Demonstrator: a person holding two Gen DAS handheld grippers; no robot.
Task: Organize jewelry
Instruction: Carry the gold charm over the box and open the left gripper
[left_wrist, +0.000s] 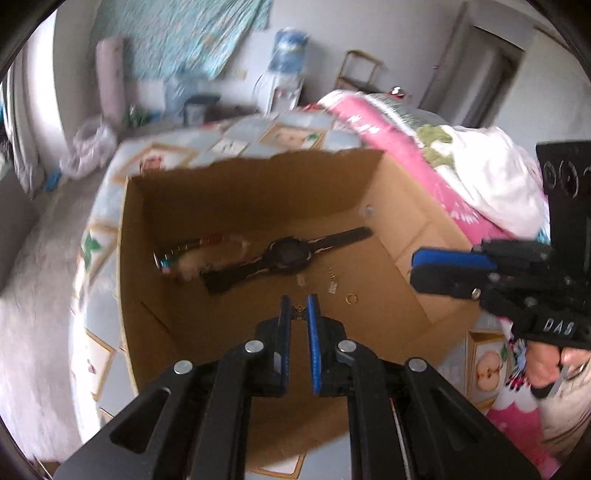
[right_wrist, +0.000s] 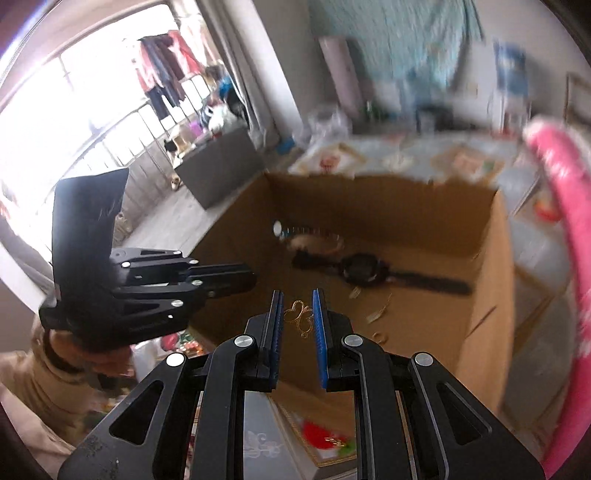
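An open cardboard box (left_wrist: 406, 206) sits on a patterned bedspread (left_wrist: 229, 144), serving as the catch-all for the jewelry. On its floor lie a black wristwatch (left_wrist: 288, 254), a beaded bracelet (left_wrist: 192, 247) just beyond it, and, nearer the grippers, a small gold ring (left_wrist: 351, 297) and tiny metal bits (too small to identify). The right gripper (right_wrist: 298, 308) hangs above the box's near edge, its blue pads clamped on a gold butterfly-shaped pendant (right_wrist: 300, 316), probably held edgewise so it cannot slip. The left gripper (left_wrist: 297, 312) hovers over the box floor, jaws nearly together on a tiny gold piece (left_wrist: 297, 309), likely a clasp or charm; whether the two pieces are linked cannot be told
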